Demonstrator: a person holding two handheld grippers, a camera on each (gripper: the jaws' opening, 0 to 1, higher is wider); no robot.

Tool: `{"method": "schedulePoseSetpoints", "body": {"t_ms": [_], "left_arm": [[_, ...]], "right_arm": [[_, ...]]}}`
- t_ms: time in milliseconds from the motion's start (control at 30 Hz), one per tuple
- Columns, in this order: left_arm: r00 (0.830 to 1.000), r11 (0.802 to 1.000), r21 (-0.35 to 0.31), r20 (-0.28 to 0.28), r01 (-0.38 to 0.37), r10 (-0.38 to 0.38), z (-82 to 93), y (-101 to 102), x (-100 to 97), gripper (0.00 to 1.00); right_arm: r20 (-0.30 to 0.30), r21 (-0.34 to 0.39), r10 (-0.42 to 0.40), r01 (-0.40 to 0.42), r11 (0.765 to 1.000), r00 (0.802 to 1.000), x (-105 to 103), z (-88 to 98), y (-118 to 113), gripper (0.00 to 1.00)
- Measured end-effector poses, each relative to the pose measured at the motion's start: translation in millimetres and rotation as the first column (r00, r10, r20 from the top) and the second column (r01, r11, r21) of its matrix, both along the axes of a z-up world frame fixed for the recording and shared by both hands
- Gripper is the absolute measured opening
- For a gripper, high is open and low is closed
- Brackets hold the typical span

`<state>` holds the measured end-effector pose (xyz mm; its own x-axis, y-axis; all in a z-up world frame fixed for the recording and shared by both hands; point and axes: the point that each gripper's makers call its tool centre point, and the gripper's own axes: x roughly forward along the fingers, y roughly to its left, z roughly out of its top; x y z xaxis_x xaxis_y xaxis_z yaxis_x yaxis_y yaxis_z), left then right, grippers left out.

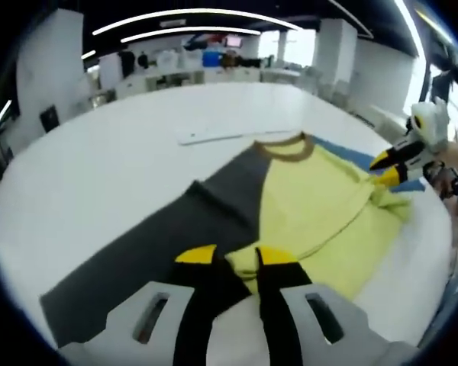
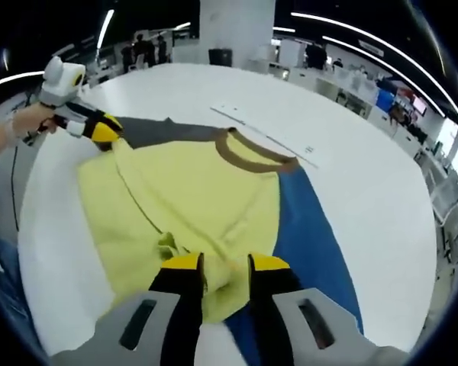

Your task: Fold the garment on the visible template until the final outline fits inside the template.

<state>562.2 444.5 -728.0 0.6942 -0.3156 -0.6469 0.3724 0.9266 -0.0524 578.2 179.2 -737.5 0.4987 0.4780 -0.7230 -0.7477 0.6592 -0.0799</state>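
T-shirt [image 2: 191, 198] is spread on a big white table [image 1: 99, 152], yellow in the middle with a brown collar [image 2: 248, 156], one half dark grey and the other blue. I honestly can't pick out a separate template; there's just a flat white strip [image 1: 214, 136] lying beyond the collar, so no idea yet whether the outline fits.

Left gripper [image 1: 235, 257] sits at the near edge of the shirt, where grey meets yellow, jaws close together with a ridge of yellow cloth pinched between the tips. Right gripper [image 2: 225, 263] is at the opposite edge doing the same thing, closed on a bunched bit of yellow fabric. Each one pops up in the other's view, off at the far side of the shirt.

Looks to me like a fold is underway, both edges gripped. What I'd do: lift both pinches evenly so the cloth doesn't drag or twist, carry them at the same pace, and lay the fold line straight. The bunching at the right pinch looks like a wrinkle risk, so keep a little tension across.
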Motion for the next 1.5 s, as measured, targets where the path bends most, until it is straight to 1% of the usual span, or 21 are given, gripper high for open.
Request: {"method": "schedulePoseSetpoints", "body": {"t_ms": [33,167,267,333,400,533,633,800,900,1000,1133,1200,1300,1367,1500], "left_arm": [[1.0,1.0,0.001,0.003,-0.003,0.003,1.1,1,0.2,0.19],[1.0,1.0,-0.004,0.018,-0.007,0.007,8.4,3,0.6,0.19],[0.999,1.0,0.001,0.036,-0.01,0.01,14.8,5,1.6,0.21],[0.999,1.0,-0.007,0.045,-0.019,0.019,19.4,8,1.2,0.22],[0.998,0.999,-0.019,0.052,-0.029,0.03,23.4,10,-0.5,0.23],[0.997,0.999,-0.02,0.069,-0.035,0.037,32.2,14,-5.1,0.25],[0.995,0.999,-0.033,0.091,-0.034,0.036,41.9,15,-8.1,0.28],[0.993,0.999,-0.021,0.114,-0.027,0.03,52.3,16,-15.0,0.32],[0.992,1.0,-0.014,0.124,-0.018,0.019,57.5,15,-19.4,0.34],[0.991,1.0,-0.021,0.135,-0.012,0.014,63.1,14,-22.8,0.37],[0.991,1.0,-0.001,0.133,0.006,-0.006,64.9,12,-29.1,0.45],[0.992,1.0,-0.006,0.128,0.015,-0.014,66.7,10,-33.9,0.45],[0.993,0.999,0.005,0.114,0.038,-0.039,68.9,5,-42.6,0.49],[0.993,0.999,0.013,0.106,0.046,-0.047,69.6,3,-46.7,0.54],[0.992,0.998,0.016,0.115,0.056,-0.058,76.2,1,-55.3,0.53]], "right_arm": [[0.006,-0.002,-0.003,0.003,1.0,1.0,1,0.7,-1,0.25],[0.028,-0.004,-0.014,0.014,1.0,1.0,3,6.4,-3,0.33],[0.04,-0.004,-0.018,0.019,1.0,0.999,4,10.2,-4,0.35],[0.042,0.001,-0.022,0.022,1.0,0.999,4,13.1,-6,0.37],[0.044,0.004,-0.025,0.025,1.0,0.999,4,14.6,-6,0.39],[0.054,0.013,-0.035,0.034,0.999,0.998,2,19.9,-9,0.4],[0.066,0.027,-0.043,0.041,0.999,0.997,1,26.7,-9,0.44],[0.101,0.033,-0.047,0.043,0.998,0.994,-1,37.6,-9,0.5],[0.103,0.045,-0.046,0.041,0.998,0.994,-6,41.3,-7,0.54],[0.112,0.047,-0.042,0.037,0.998,0.993,-10,44.5,-7,0.55],[0.121,0.055,-0.047,0.041,0.998,0.992,-15,48.5,-8,0.6],[0.136,0.062,-0.051,0.043,0.997,0.989,-18,52.7,-8,0.63],[0.144,0.083,-0.057,0.046,0.995,0.988,-24,58.8,-8,0.7],[0.168,0.089,-0.054,0.039,0.995,0.984,-27,63.8,-7,0.76],[0.175,0.101,-0.046,0.029,0.994,0.984,-35,71.3,-5,0.79]]}}
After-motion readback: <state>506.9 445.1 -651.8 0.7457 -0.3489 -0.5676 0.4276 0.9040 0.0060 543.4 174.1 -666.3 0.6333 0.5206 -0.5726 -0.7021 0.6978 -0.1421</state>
